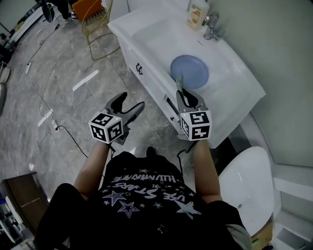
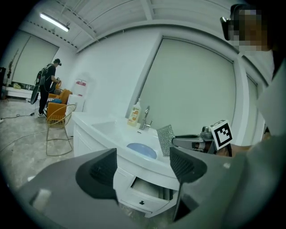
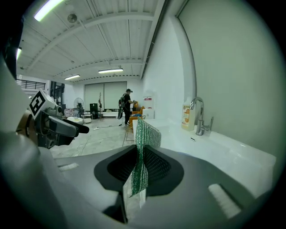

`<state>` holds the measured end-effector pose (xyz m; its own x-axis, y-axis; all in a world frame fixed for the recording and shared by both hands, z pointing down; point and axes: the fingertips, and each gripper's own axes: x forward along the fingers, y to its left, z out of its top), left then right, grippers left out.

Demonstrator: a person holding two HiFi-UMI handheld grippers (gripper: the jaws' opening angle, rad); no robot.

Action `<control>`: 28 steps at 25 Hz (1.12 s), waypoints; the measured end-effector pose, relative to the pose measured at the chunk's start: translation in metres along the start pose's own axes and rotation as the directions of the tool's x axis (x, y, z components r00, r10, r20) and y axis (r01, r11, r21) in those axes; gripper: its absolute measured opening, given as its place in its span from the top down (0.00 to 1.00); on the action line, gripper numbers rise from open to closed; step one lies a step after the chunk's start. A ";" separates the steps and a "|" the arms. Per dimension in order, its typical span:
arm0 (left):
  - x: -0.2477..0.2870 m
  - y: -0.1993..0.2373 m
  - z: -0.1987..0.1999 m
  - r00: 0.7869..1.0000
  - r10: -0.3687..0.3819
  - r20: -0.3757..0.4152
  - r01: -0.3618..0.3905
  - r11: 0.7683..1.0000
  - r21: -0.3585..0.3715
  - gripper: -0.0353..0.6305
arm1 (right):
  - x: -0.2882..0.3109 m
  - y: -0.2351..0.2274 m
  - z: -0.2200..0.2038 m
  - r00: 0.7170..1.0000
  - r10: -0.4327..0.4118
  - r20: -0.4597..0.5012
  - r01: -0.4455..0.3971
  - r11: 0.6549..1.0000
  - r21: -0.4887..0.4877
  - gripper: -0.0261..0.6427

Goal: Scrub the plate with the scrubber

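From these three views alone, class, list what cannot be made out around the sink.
- Round blue plate: too small in the head view to show any dirt.
- Green mesh scrubber: lower end hidden inside the shut right tool, right gripper view.
- Orange-labelled soap bottle: print too small in every view.
- Open white drawer: inside hidden by the left tool, left gripper view.

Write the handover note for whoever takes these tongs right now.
Left tongs: open and empty, held out in front of the sink.
Right tongs: shut on the scrubber, which stands upright over the sink's front edge.
Plate: blue, lying in the sink; the scrubber is not on it yet.
Done: scrubber is in hand.
Left: lower the scrubber onto the plate and scrub it.
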<state>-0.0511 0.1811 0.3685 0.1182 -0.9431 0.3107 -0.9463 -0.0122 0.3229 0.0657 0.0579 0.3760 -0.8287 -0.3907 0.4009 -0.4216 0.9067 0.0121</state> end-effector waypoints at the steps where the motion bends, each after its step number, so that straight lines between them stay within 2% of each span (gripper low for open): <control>1: 0.007 0.000 0.003 1.000 -0.013 -0.006 0.013 1.000 0.006 0.40 | 0.001 -0.005 0.000 1.000 -0.010 0.000 0.010 1.000 0.004 0.83; 11: 0.108 0.031 0.048 0.992 -0.109 -0.062 0.111 0.993 0.033 0.41 | 0.019 -0.077 -0.002 0.985 -0.171 -0.018 0.172 0.983 0.067 0.83; 15: 0.162 0.037 0.069 0.970 -0.216 -0.113 0.225 0.972 0.070 0.41 | 0.030 -0.098 -0.001 0.960 -0.274 -0.053 0.278 0.956 0.093 0.83; 18: 0.209 0.048 0.079 0.949 -0.265 -0.173 0.282 0.956 0.083 0.41 | 0.051 -0.115 0.000 0.939 -0.331 -0.095 0.340 0.935 0.105 0.83; 21: 0.264 0.058 0.082 0.903 -0.324 -0.283 0.363 0.927 0.098 0.41 | 0.070 -0.136 -0.005 0.905 -0.391 -0.169 0.413 0.902 0.125 0.83; 25: 0.327 0.071 0.068 0.807 -0.388 -0.444 0.476 0.873 0.102 0.42 | 0.097 -0.162 -0.019 0.855 -0.429 -0.292 0.476 0.872 0.114 0.83; 28: 0.365 0.084 0.057 0.750 -0.407 -0.521 0.521 0.849 0.086 0.43 | 0.117 -0.178 -0.029 0.818 -0.446 -0.363 0.509 0.856 0.095 0.83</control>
<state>-0.1050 -0.1834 0.4582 0.6307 -0.5295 0.5672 -0.7681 -0.5301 0.3592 0.0545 -0.1447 0.4470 -0.3563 -0.6665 0.6548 -0.8175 0.5617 0.1269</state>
